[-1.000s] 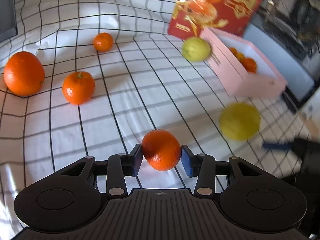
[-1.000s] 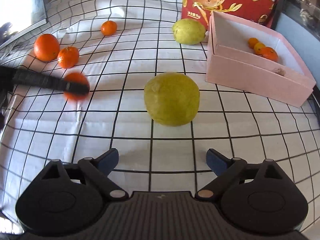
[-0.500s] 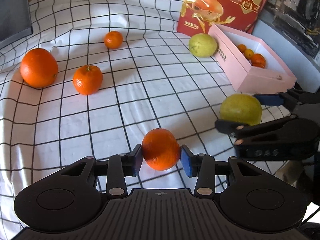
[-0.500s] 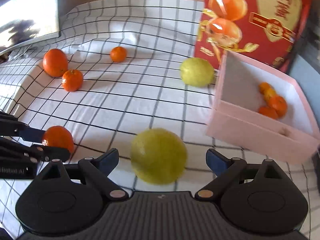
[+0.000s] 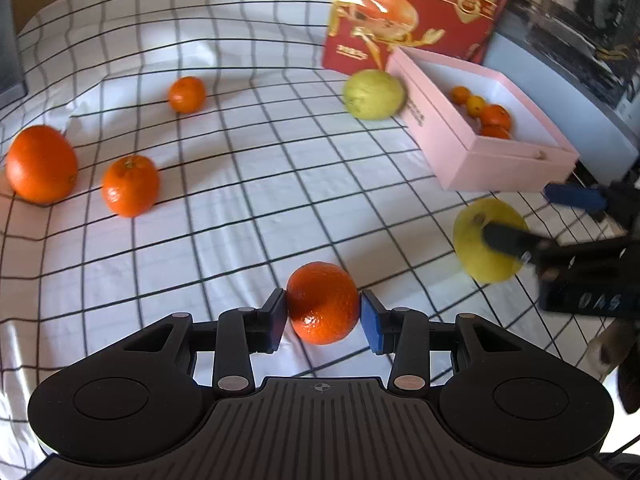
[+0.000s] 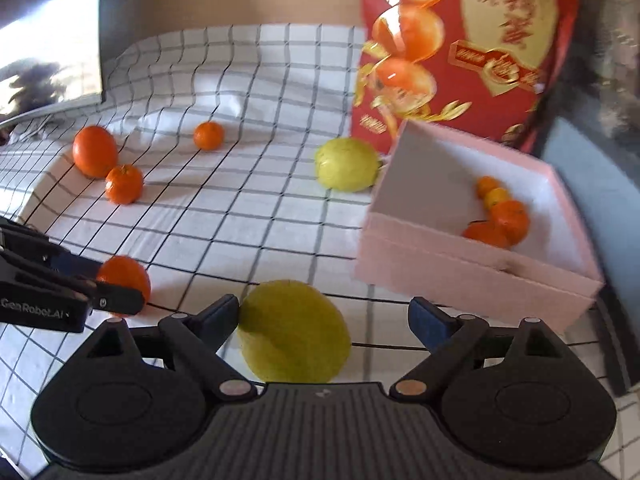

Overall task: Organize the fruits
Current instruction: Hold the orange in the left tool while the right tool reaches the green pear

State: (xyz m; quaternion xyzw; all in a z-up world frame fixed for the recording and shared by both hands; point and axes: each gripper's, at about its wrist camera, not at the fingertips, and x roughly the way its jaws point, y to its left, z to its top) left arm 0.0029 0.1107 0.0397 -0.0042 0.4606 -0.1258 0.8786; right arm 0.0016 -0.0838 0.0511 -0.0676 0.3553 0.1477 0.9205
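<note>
My left gripper [image 5: 323,316] is shut on a small orange [image 5: 322,302], held just above the checked cloth; it also shows in the right wrist view [image 6: 125,280]. My right gripper [image 6: 324,318] is open around a yellow-green fruit [image 6: 294,332], the left pad touching it, the right pad apart. That fruit shows in the left wrist view [image 5: 486,240] between the right gripper's fingers [image 5: 512,240]. The pink box [image 6: 472,268] holds several small oranges [image 6: 506,218] at the right.
A second yellow-green fruit [image 5: 374,94] lies by the box's far corner. A large orange [image 5: 40,164] and two smaller ones [image 5: 130,186] [image 5: 186,94] lie at the left. A red printed carton [image 6: 460,48] stands behind the box. The cloth [image 5: 240,200] is wrinkled at the back.
My right gripper has moved forward and now straddles the yellow-green fruit. My left gripper keeps its hold on the small orange and has shifted slightly.
</note>
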